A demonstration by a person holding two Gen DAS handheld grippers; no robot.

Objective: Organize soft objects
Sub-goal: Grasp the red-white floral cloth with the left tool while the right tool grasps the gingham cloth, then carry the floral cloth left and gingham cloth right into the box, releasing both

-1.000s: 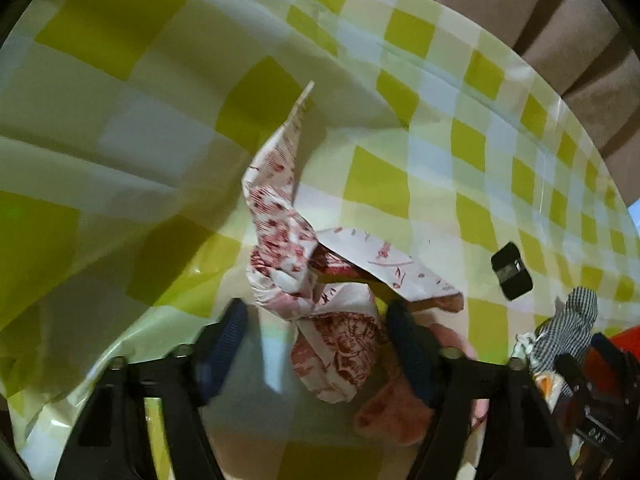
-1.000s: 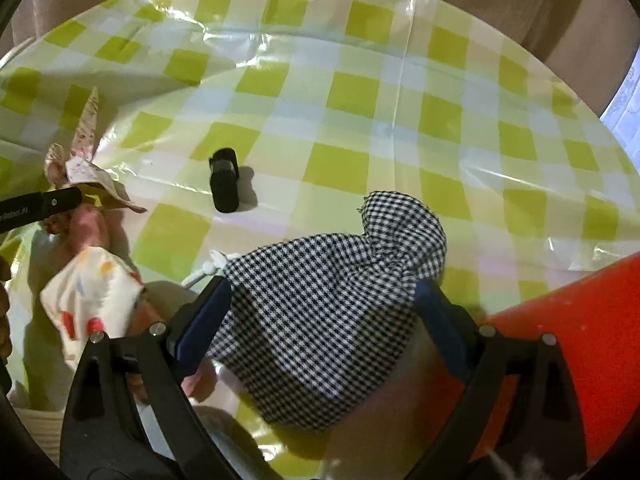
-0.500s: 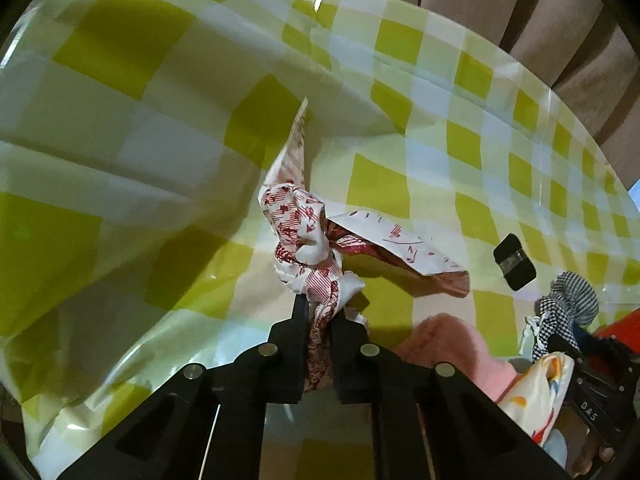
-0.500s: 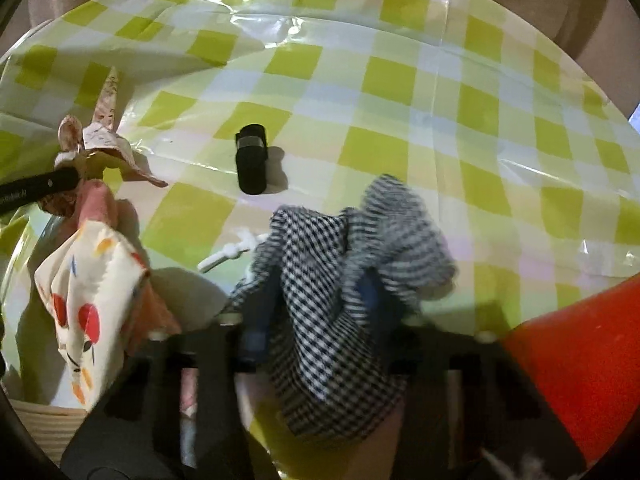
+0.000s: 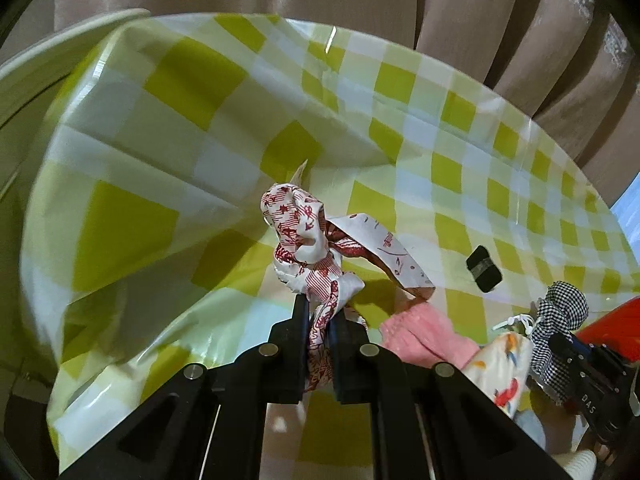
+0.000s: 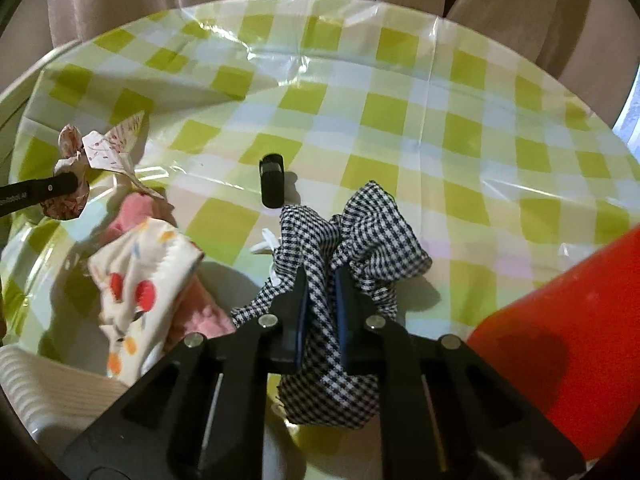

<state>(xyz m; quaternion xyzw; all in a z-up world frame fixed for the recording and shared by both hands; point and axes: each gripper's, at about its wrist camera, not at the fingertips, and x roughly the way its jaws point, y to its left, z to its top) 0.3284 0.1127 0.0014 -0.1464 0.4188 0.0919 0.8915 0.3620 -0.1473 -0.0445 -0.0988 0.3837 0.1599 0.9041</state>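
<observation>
We see left gripper (image 5: pixel 319 322) clamped on red-print scarf (image 5: pixel 304 240); right gripper (image 6: pixel 321 296), jaws just closing, pinching gingham cloth (image 6: pixel 360 232). We judge both light, limp, droopy; grab bunched middle.

A yellow-green and white checked cloth (image 6: pixel 400 112) is covering the bench. The knotted scarf (image 5: pixel 308 240) is showing red print on white. The gingham cloth (image 6: pixel 360 232) is showing small black-and-white checks. A cream fabric (image 6: pixel 140 280) is showing red and orange spots beside a pink cloth (image 5: pixel 424 336). The small block (image 6: pixel 272 184) is showing black.
</observation>
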